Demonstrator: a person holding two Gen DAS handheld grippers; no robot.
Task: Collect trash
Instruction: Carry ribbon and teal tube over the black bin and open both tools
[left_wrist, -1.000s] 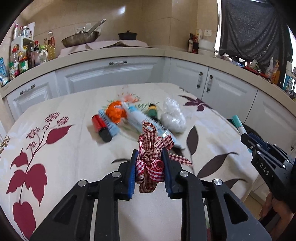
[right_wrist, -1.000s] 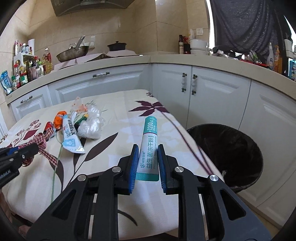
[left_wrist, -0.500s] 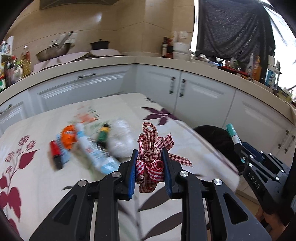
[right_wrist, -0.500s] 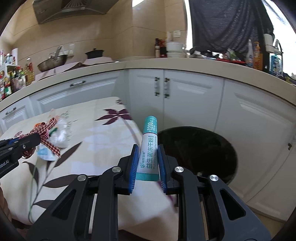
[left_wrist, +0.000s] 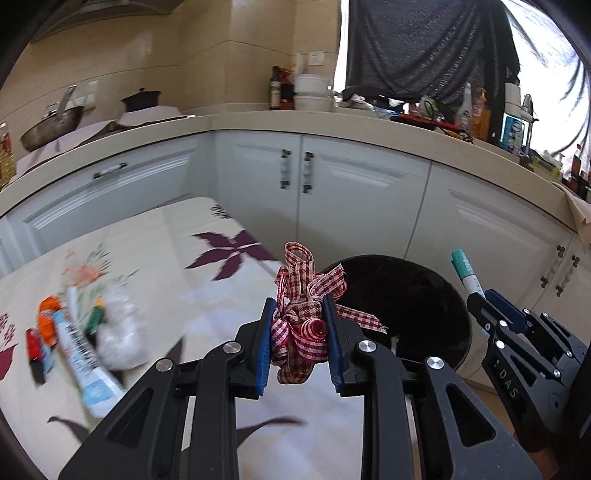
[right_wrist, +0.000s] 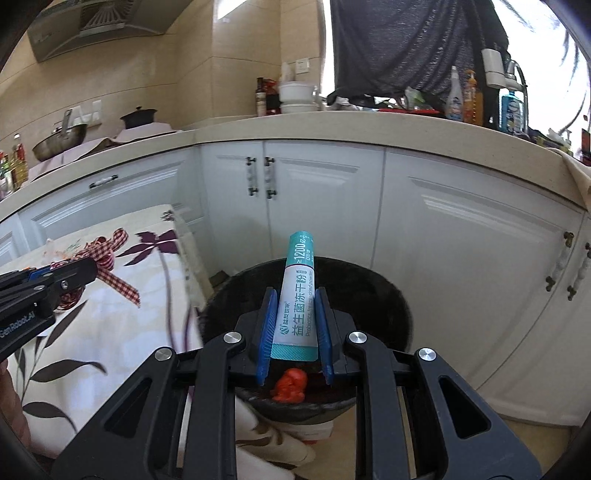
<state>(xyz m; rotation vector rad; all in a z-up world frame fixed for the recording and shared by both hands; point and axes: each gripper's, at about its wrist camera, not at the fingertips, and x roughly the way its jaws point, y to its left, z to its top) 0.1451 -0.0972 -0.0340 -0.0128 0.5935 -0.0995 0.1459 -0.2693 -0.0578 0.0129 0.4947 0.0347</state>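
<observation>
My left gripper (left_wrist: 298, 343) is shut on a red-and-white checked ribbon bow (left_wrist: 304, 295), held over the table's right edge beside the black trash bin (left_wrist: 413, 295). My right gripper (right_wrist: 293, 332) is shut on a teal-and-white powder sachet (right_wrist: 298, 295), held above the bin (right_wrist: 388, 291). A red crumpled scrap (right_wrist: 291, 384) lies inside the bin. The left gripper and bow (right_wrist: 107, 258) show at left in the right wrist view; the right gripper with the sachet (left_wrist: 467, 271) shows at right in the left wrist view.
Several pieces of trash lie on the flowered tablecloth (left_wrist: 207, 280): a clear plastic wad (left_wrist: 118, 332), a white-blue tube (left_wrist: 83, 362), orange (left_wrist: 50, 321) and red (left_wrist: 33, 347) wrappers. White cabinets (left_wrist: 332, 195) stand behind the bin.
Both grippers have swung right, away from the trash pile towards the bin. The right gripper with the sachet is now over the bin mouth; the left has reached the table's edge.
</observation>
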